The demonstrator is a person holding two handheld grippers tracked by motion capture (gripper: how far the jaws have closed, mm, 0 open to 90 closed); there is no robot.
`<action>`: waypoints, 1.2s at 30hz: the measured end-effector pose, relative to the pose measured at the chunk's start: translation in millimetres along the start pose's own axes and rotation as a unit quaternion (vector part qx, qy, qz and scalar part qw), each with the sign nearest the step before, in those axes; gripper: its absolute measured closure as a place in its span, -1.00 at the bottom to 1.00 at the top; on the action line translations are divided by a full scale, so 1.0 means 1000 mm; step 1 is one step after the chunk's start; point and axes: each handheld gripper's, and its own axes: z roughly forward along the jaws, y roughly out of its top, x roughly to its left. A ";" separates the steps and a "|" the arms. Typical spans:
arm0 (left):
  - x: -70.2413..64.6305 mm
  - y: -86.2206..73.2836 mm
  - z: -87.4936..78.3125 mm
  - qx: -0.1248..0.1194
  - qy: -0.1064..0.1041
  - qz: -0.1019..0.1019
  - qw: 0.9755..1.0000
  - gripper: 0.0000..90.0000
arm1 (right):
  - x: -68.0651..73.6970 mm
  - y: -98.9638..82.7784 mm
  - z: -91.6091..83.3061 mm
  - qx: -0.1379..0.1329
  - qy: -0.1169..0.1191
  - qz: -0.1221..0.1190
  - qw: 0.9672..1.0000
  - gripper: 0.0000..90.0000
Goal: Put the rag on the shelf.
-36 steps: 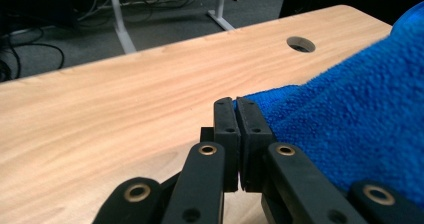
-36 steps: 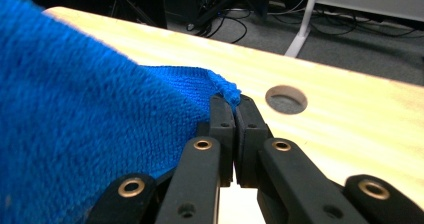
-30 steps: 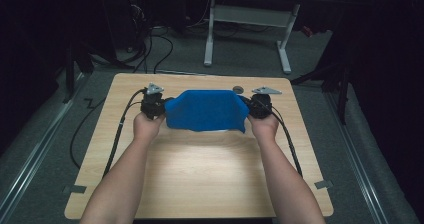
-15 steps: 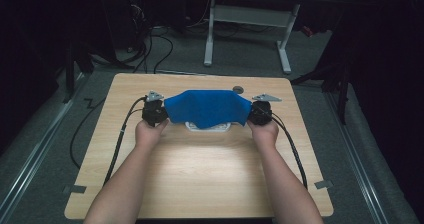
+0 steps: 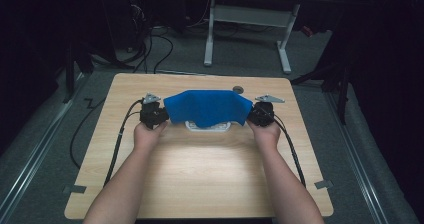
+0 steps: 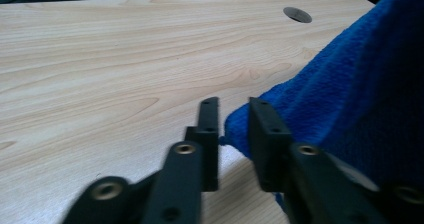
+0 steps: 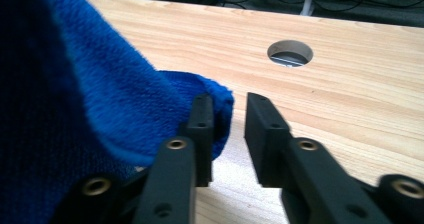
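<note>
A blue towel (image 5: 207, 106) lies draped over a low white object (image 5: 207, 126) at the far middle of the wooden table (image 5: 200, 169). My left gripper (image 5: 162, 115) is at the towel's left end and my right gripper (image 5: 252, 115) at its right end. Both pairs of jaws have just been opening. In the left gripper view, the left gripper (image 6: 234, 106) stands open with the towel's (image 6: 350, 99) corner loose in the gap. In the right gripper view, the right gripper (image 7: 230, 101) is open; the towel's (image 7: 75, 94) corner rests against its left jaw.
A round cable hole (image 5: 238, 89) lies in the table just behind the towel, also seen as the hole (image 7: 290, 53) ahead of the right jaws. Black cables (image 5: 120, 134) trail back from each gripper. A white desk frame (image 5: 247, 29) stands on the floor beyond.
The towel, held up and stretched between the shut grippers, has sunk onto the white object. Both pairs of jaws have opened and let its corners go.
</note>
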 end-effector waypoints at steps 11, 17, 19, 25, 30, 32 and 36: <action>0.006 0.003 -0.019 -0.022 0.034 -0.010 0.999 0.29 | -0.002 0.007 -0.014 -0.010 -0.010 0.001 1.000 0.42; 0.009 0.002 -0.029 -0.026 0.044 -0.014 0.999 0.27 | -0.003 0.012 -0.023 -0.019 -0.017 -0.006 1.000 0.37; 0.009 0.003 -0.031 -0.025 0.048 -0.012 0.998 0.25 | -0.003 0.013 -0.025 -0.021 -0.019 -0.005 1.000 0.35; 0.010 0.004 -0.035 -0.026 0.059 -0.007 0.998 0.22 | -0.006 0.014 -0.027 -0.023 -0.028 -0.002 0.999 0.31; 0.011 0.004 -0.038 -0.025 0.066 -0.002 0.997 0.21 | -0.008 0.014 -0.030 -0.022 -0.031 -0.007 0.999 0.32; 0.011 0.004 -0.040 -0.027 0.070 0.000 0.997 0.21 | -0.008 0.014 -0.032 -0.021 -0.033 -0.010 0.999 0.32; 0.013 0.002 -0.044 -0.030 0.074 -0.004 0.997 0.21 | -0.005 0.013 -0.035 -0.021 -0.040 -0.025 0.999 0.30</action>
